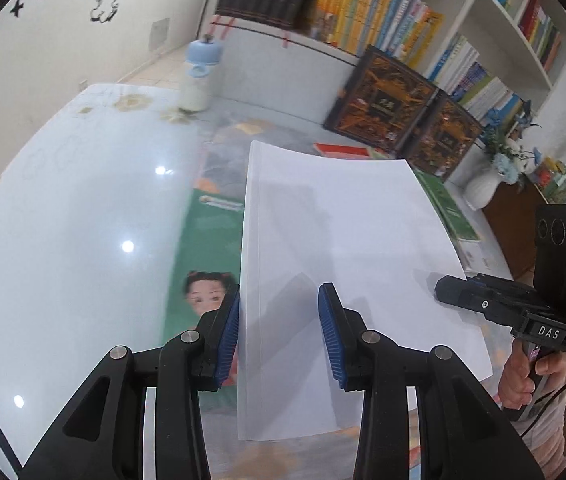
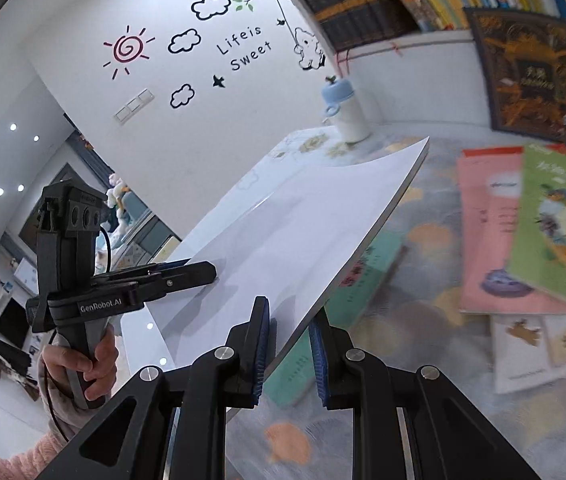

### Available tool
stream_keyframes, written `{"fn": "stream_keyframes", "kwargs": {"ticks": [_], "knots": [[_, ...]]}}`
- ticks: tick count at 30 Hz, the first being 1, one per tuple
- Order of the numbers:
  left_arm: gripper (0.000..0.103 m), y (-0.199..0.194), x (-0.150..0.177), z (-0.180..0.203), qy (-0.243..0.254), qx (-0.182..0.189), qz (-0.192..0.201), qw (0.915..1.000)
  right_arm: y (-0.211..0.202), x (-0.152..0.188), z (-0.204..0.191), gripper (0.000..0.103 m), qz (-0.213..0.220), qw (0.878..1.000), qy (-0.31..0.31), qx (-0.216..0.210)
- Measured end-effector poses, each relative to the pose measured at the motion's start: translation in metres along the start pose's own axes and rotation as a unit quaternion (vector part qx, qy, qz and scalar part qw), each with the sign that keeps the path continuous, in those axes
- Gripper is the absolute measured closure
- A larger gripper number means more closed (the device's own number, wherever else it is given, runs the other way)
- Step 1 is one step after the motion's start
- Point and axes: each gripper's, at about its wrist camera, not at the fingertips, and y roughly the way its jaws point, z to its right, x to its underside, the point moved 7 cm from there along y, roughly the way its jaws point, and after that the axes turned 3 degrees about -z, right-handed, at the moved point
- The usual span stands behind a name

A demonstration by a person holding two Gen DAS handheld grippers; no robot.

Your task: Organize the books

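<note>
Item: white book (image 1: 347, 256), carried flat above the table (image 1: 63, 240), clear of the books (image 2: 523, 240) strewn below. Left gripper (image 1: 279, 332) clamps its spine edge; right gripper (image 2: 289, 352) clenches the opposite edge (two grips keep the thin volume from sagging).

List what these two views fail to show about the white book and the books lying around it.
- Large white flat book: the cover facing both cameras is blank; its underside is hidden.
- Green book with a child's face: left wrist view, mostly hidden behind the white book.
- Pink book and light green illustrated book: right wrist view, titles blurred.
</note>
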Motion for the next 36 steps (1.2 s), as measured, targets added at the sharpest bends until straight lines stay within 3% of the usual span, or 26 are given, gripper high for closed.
{"fn": "stream_keyframes", "kwargs": {"ticks": [15,27,36], "knots": [[0.069,0.037,0.031,-0.065,-0.065,-0.006,-0.033,0.9973,0.080,0.022,0.009,0.084,-0.048,0.999,0.021,-0.009],[0.065,0.055,0.029,-0.066,-0.039,-0.029,-0.048,0.9977,0.092,0.028,0.023,0.084,-0.049,0.998,0.043,0.015],[0.065,0.060,0.026,-0.062,-0.009,-0.086,-0.052,0.9949,0.094,0.033,0.026,0.082,-0.052,0.997,0.050,0.032]]}}
